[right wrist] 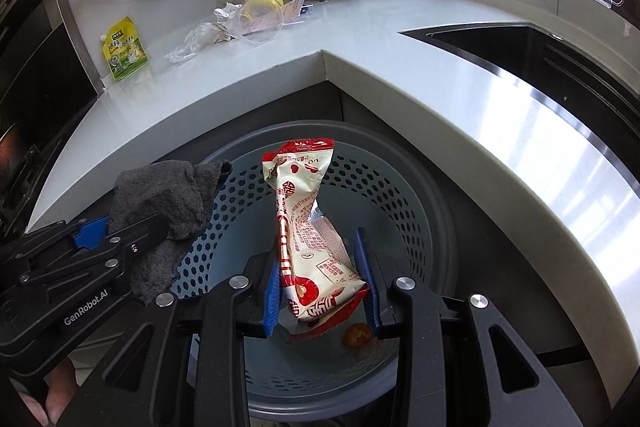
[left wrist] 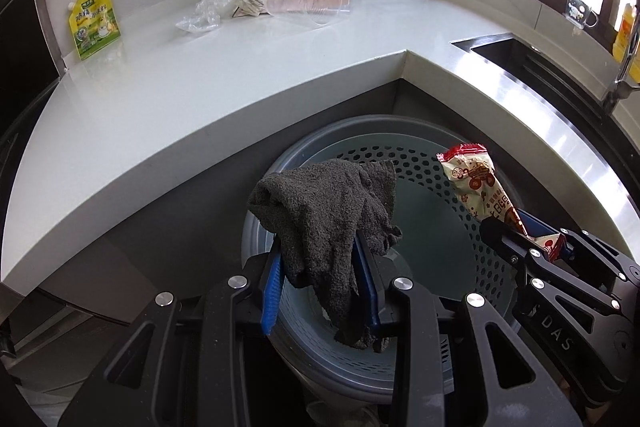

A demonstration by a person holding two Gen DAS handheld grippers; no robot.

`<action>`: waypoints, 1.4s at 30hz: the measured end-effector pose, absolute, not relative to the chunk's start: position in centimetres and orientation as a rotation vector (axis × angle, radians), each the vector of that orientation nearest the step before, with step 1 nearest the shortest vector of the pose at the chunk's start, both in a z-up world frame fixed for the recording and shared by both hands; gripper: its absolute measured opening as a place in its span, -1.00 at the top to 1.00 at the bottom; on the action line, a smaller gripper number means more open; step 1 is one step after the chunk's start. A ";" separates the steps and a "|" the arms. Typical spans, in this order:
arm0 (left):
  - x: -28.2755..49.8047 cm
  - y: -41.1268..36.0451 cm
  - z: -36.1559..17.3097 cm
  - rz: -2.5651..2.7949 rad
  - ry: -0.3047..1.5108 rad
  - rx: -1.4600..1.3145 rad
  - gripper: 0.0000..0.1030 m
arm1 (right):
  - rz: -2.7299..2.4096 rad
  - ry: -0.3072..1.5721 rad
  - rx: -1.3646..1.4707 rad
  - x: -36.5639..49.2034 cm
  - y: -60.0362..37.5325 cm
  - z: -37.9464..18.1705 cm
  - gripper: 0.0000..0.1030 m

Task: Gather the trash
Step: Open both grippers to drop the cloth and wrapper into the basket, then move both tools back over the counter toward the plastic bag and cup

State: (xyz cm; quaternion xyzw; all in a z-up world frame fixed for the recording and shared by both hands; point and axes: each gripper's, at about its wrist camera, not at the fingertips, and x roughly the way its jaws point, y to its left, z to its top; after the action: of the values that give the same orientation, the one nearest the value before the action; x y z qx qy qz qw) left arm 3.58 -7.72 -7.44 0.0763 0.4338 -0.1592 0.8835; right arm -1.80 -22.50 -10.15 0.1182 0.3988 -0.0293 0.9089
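Left gripper (left wrist: 320, 279) clamped on crumpled dark grey terry cloth (left wrist: 324, 223), right gripper (right wrist: 320, 287) clamped on red-and-white plastic snack wrapper (right wrist: 308, 227), both above round grey perforated bin (right wrist: 400, 195)

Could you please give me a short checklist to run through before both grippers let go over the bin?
1. Left gripper holds the grey cloth: ok.
2. Right gripper holds the snack wrapper: ok.
3. Cloth above the bin opening: ok, though part hangs near the rim.
4. Wrapper above the bin opening: ok, well inside the rim.
5. Room in the bin: ok; only a small brown scrap shows at the bottom.
6. Counter cleared: not ok; cup, crumpled plastic and green pouch remain.
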 end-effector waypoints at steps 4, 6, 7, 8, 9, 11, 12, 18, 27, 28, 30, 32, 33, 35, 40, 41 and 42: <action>3.6 -7.8 -7.7 -0.328 0.911 0.161 0.37 | -0.058 0.836 0.249 -1.8 -22.6 -10.6 0.38; 3.5 -7.8 -7.8 -0.327 0.910 0.165 0.35 | -0.056 0.839 0.252 -1.8 -22.7 -10.7 0.38; 3.6 -7.9 -7.8 -0.327 0.912 0.168 0.35 | -0.058 0.839 0.253 -1.8 -22.7 -10.8 0.38; 3.6 -7.9 -7.9 -0.327 0.914 0.171 0.34 | -0.058 0.840 0.255 -1.8 -22.7 -10.8 0.38; 3.6 -8.0 -8.0 -0.328 0.915 0.172 0.32 | -0.058 0.841 0.258 -1.8 -22.8 -10.9 0.38; 3.7 -7.9 -7.9 -0.327 0.914 0.171 0.32 | -0.060 0.842 0.261 -1.7 -22.9 -11.0 0.38; 3.7 -7.9 -7.9 -0.323 0.912 0.171 0.32 | -0.061 0.842 0.263 -1.6 -23.0 -11.0 0.38; 3.8 -7.4 -7.9 -0.303 0.909 0.155 -0.01 | -0.093 0.827 0.262 -1.8 -23.4 -11.0 0.12; 3.9 -7.2 -7.8 -0.292 0.905 0.152 -0.17 | -0.109 0.818 0.267 -2.1 -23.9 -10.9 -0.08; 3.9 -7.2 -7.8 -0.291 0.904 0.151 -0.19 | -0.108 0.818 0.266 -2.1 -23.9 -10.8 -0.08; 3.9 -7.2 -7.7 -0.289 0.902 0.151 -0.20 | -0.108 0.816 0.265 -2.2 -23.9 -10.8 -0.08; 4.0 -7.1 -7.7 -0.288 0.902 0.149 -0.20 | -0.109 0.814 0.268 -2.2 -23.9 -10.7 -0.08; 4.0 -7.1 -7.7 -0.288 0.902 0.148 -0.20 | -0.109 0.813 0.269 -2.2 -23.9 -10.7 -0.08; 4.0 -7.0 -7.7 -0.288 0.902 0.147 -0.20 | -0.111 0.811 0.269 -2.3 -23.9 -10.6 -0.08; 3.9 -7.0 -7.7 -0.287 0.899 0.147 -0.21 | -0.114 0.808 0.274 -2.4 -24.0 -10.5 -0.08; 3.9 -7.1 -7.7 -0.287 0.899 0.146 -0.21 | -0.115 0.807 0.275 -2.4 -24.0 -10.5 -0.08; 3.9 -7.0 -7.6 -0.288 0.899 0.145 -0.21 | -0.116 0.806 0.275 -2.4 -24.0 -10.5 -0.08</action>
State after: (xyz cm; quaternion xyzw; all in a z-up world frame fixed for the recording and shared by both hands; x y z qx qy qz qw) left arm 3.92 -7.02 -7.60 0.0699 0.4324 -0.1386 0.8882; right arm -2.39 -23.99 -10.52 0.1333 0.3907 -0.0563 0.9091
